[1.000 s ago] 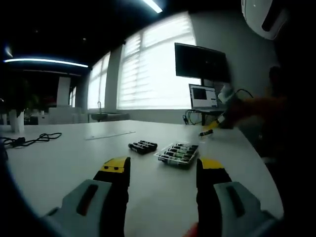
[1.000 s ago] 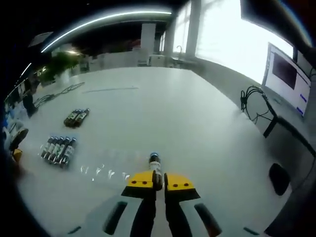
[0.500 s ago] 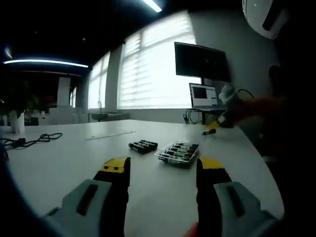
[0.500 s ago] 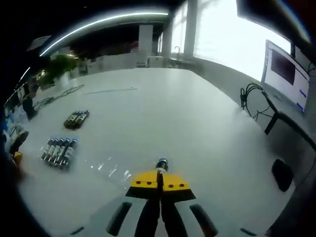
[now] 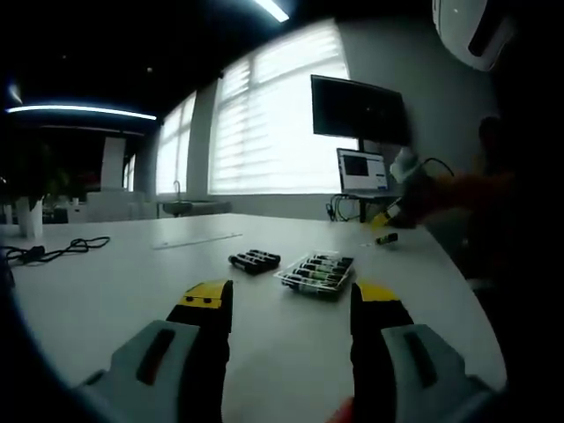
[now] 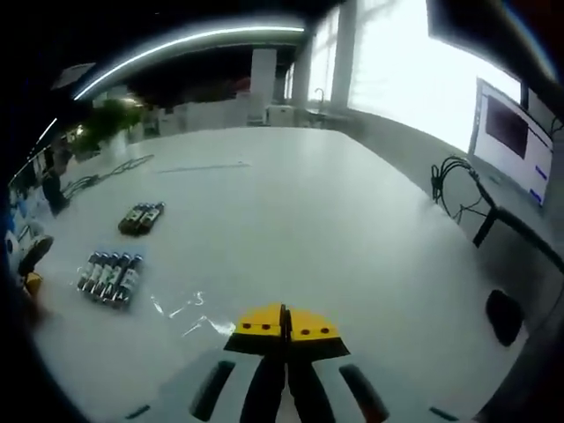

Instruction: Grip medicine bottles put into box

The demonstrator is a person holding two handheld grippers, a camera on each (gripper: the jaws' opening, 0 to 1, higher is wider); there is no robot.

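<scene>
Bright window blinds and a wall-mounted dark monitor [image 5: 359, 109] back the broad, smooth white table [image 5: 115, 282] where I am sorting medicine bottles. Reading the left gripper view from left to right: a black cable [image 5: 53, 249] trails near the far edge, a loose pair of small dark cylindrical bottles [image 5: 255, 260] lies on its side, and just beside it sits the shallow clear plastic box [image 5: 318, 272], glossy and thin-walled, with a row of dark bottles with pale labels packed side by side. My left gripper [image 5: 291, 304], yellow-tipped over black and grey plastic, hangs low over the table with its jaws spread wide and nothing between them. Farther right my right gripper [image 5: 388, 218] is held above the table's far side, with a small dark bottle [image 5: 385, 238] right at its tip; whether it is gripped or lies free I cannot tell. In the right gripper view that gripper's [image 6: 283, 330] yellow jaw tips are pressed together, no bottle showing between them. I judge the step in hand to be carrying one bottle toward the box; the next move calls for travelling left to the box and lining the bottle up with the row.
</scene>
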